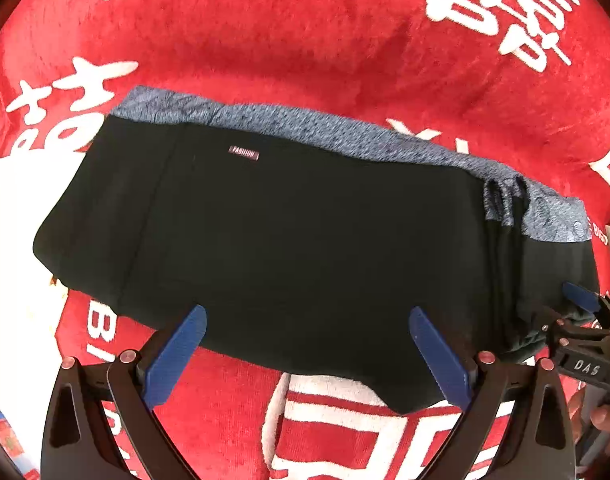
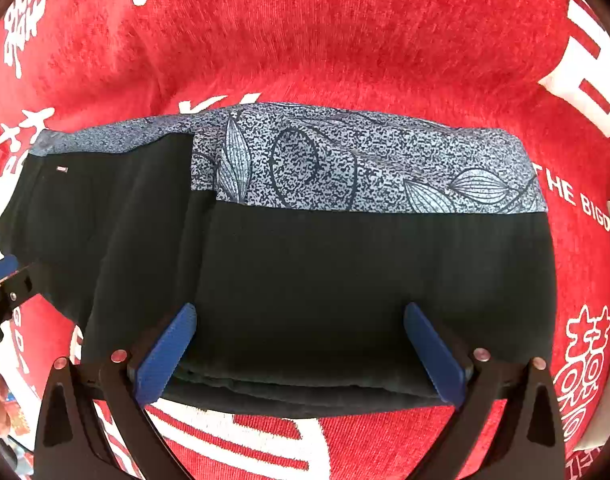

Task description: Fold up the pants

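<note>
The pants [image 1: 289,236] lie folded in a flat black bundle with a blue-grey patterned band along the far edge and a small "FASHION" label [image 1: 244,153]. They also fill the right wrist view [image 2: 345,280], where layered folded edges show at the near side. My left gripper [image 1: 307,320] is open, its blue fingers [image 1: 177,356] spread over the bundle's near edge. My right gripper [image 2: 299,316] is open, its blue fingers [image 2: 433,352] either side of the near folded edge. The right gripper also shows at the right of the left wrist view [image 1: 585,340].
A red plush cloth [image 1: 289,24] with white characters covers the surface under the pants and all around them [image 2: 345,40]. A person's hand [image 1: 605,420] shows at the right edge. The left gripper shows at the left edge of the right wrist view [image 2: 5,288].
</note>
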A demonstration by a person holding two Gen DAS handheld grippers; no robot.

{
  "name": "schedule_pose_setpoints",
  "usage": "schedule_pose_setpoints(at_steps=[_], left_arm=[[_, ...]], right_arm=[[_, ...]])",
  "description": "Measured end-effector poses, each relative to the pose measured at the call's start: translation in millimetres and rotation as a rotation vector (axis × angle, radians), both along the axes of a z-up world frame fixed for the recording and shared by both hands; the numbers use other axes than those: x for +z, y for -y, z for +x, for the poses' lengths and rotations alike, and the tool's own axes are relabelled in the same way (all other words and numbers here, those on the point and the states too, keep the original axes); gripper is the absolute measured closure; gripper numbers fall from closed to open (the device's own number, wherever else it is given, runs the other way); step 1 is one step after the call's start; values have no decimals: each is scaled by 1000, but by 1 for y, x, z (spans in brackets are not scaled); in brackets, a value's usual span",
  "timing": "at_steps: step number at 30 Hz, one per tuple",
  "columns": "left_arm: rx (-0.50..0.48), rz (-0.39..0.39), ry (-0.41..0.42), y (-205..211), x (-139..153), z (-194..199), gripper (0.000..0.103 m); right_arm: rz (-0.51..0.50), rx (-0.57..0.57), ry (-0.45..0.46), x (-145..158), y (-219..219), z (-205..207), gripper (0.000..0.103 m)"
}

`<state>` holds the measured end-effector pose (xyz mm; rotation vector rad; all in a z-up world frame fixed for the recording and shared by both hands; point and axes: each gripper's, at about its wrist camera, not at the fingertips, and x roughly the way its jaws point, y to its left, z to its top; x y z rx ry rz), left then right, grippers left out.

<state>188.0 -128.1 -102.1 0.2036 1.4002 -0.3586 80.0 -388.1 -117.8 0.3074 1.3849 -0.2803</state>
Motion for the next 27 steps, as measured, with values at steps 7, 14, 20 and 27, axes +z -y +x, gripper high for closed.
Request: schedule_pose_setpoints(at_steps=[7,14,20,27], left_arm=[[67,-9,36,-17,2,0,1],[217,-112,49,-58,14,14,1],[369,-315,76,-118,25,26,1],[482,-526,25,-160,-6,33,1]], right_arm=[[-12,13,-34,-5,-2,8,0],[-30,19,-25,-13,-10,16,0],[-42,18,-5,-9,-14,7,0],[-54,34,0,-10,-18,5,0]])
